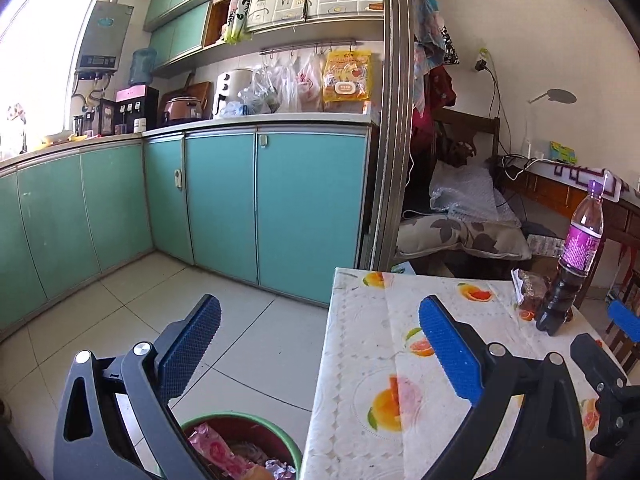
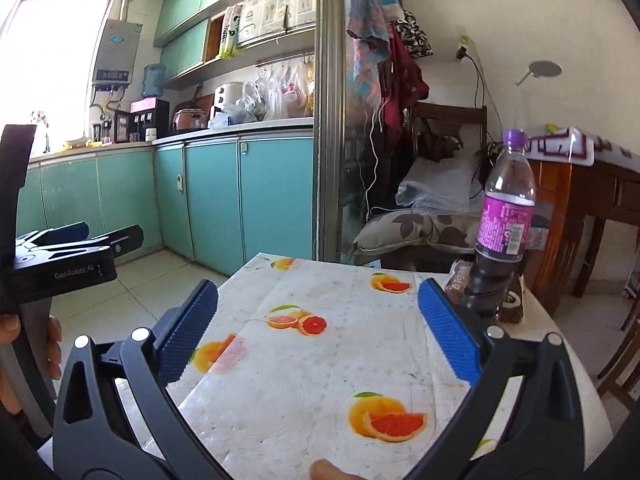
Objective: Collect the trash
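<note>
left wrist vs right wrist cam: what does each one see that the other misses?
Left wrist only: the green-rimmed red trash bin on the floor, wrappers inside, and the yellow hanging packet.
Right wrist only: a hand gripping the left gripper's handle.
Both: the fruit-print tablecloth table, the purple-labelled plastic bottle with the clear snack packet beside it, the teal cabinets, and open, empty jaws.

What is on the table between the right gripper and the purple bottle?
Nothing: in the right wrist view, only bare fruit-print tablecloth lies between the open right gripper and the purple bottle.
</note>
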`<state>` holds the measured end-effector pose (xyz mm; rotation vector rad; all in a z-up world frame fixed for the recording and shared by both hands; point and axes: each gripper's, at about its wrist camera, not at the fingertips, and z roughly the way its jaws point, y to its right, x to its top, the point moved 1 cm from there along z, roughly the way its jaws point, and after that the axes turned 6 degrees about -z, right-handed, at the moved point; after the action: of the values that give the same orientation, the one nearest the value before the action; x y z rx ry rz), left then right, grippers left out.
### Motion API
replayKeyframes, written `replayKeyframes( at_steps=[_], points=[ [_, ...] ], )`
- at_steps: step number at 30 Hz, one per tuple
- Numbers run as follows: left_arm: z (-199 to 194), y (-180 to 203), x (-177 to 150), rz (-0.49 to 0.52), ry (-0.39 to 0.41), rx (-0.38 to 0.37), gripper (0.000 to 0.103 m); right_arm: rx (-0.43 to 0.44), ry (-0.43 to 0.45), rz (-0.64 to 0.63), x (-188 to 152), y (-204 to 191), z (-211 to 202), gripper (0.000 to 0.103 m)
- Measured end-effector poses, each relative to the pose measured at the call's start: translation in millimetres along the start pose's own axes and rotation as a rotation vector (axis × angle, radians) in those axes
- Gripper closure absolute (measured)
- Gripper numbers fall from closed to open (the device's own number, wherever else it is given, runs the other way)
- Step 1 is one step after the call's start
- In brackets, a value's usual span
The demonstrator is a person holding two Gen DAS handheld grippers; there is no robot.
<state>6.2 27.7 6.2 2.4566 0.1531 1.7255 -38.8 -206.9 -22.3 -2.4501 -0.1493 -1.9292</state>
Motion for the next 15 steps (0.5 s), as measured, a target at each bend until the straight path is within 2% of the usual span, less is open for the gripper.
replayKeyframes(
  at_steps=[3,7,10,15],
  points=[
    [1.0,6.4,1.8,-0.045,0.018,-0.031,0.007,-0.029,-0.015,0.036,-7.9,13.0,1.5,0.004],
    [4.2,11.1,-6.7,-0.062,0.061,0.027,0.007,-0.066,-0.082,-0.017,-19.0,17.7,9.8,0.004],
    [12.8,18.7,-12.3,-0.020,0.011,0.027,0.007,-0.069,-0.094,0.011,-23.8,22.4,12.2,0.004],
    [17.1,24.9,-18.0,0.014,-0.019,0.020,0.007,-0.058,-0.101,0.021,-24.5,23.1,11.0,0.004]
  ],
)
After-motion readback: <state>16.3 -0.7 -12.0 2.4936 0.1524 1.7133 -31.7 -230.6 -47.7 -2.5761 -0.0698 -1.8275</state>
